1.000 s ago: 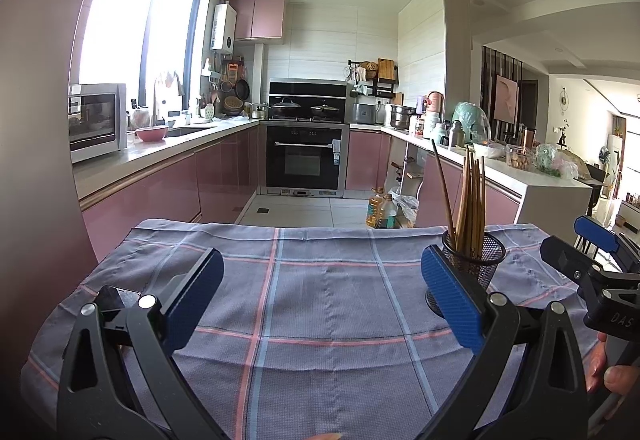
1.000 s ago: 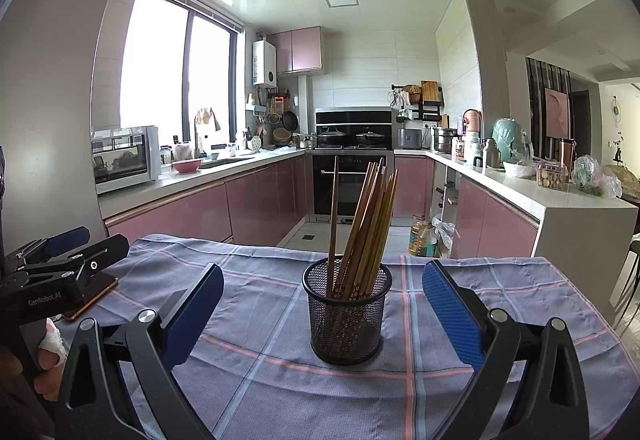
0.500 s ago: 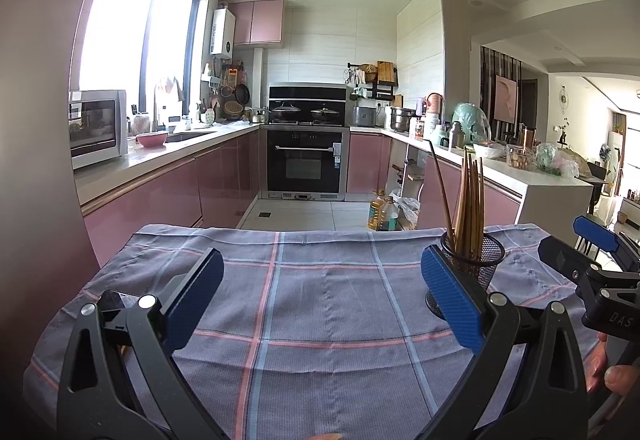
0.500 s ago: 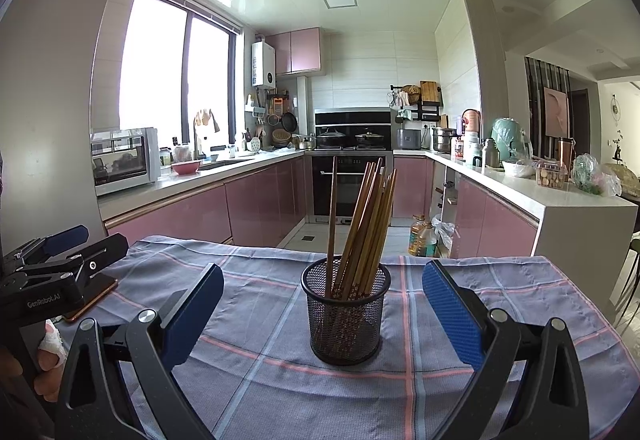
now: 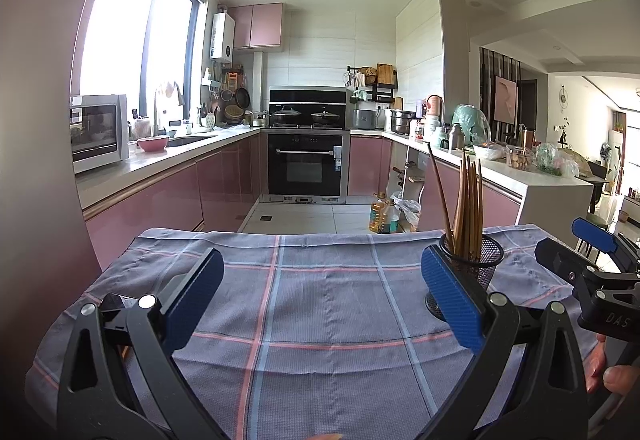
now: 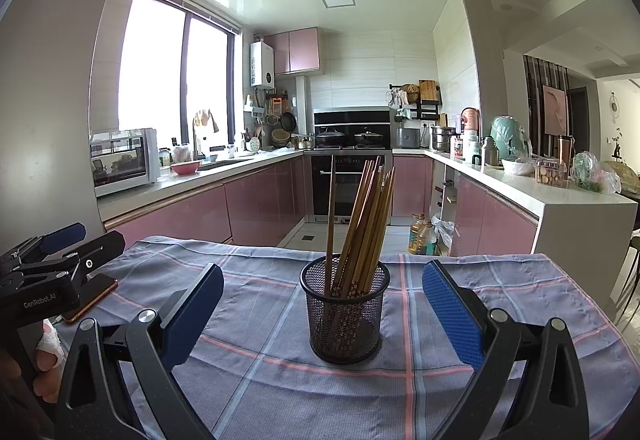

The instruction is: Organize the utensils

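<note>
Right wrist view shows the black mesh cup (image 6: 345, 314) full of brown wooden chopsticks (image 6: 362, 224) standing on the grey checked cloth (image 6: 260, 372), between the spread right gripper (image 6: 322, 314); left gripper (image 5: 322, 299) is spread too, holding nothing; the sorting looks finished, or not begun; next, I think, check for loose sticks.

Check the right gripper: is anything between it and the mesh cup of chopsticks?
Nothing visible does. The right gripper is open, facing the mesh cup of chopsticks, with only bare checked cloth between them. The phone lies off to the left.
</note>
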### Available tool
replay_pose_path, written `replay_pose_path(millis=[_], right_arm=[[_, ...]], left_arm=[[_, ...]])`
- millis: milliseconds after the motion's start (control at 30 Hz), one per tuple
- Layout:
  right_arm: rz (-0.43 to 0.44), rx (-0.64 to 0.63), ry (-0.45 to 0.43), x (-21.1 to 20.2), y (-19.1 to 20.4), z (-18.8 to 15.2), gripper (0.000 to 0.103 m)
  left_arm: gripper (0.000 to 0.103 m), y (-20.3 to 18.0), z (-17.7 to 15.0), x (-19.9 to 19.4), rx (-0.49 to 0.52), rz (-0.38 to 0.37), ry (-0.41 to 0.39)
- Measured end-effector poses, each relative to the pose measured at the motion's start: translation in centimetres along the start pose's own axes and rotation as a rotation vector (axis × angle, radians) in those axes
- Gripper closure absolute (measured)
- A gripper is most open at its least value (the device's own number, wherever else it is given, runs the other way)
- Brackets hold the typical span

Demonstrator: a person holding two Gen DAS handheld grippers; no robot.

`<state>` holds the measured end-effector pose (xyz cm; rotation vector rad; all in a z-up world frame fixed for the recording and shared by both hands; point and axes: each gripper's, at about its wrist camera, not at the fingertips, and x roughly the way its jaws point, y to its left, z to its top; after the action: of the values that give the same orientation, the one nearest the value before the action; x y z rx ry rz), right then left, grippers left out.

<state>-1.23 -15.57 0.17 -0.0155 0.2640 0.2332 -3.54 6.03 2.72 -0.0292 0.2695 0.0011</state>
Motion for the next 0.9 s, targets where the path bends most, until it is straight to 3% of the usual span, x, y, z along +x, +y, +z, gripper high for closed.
replay_pose_path(millis=[900], right_arm=[[-0.005,0.006,-0.004,-0.25,0.04,-0.34,0.007]], left_arm=[[0.006,0.10,-0.01,0.00,0.003,0.000,-0.004]])
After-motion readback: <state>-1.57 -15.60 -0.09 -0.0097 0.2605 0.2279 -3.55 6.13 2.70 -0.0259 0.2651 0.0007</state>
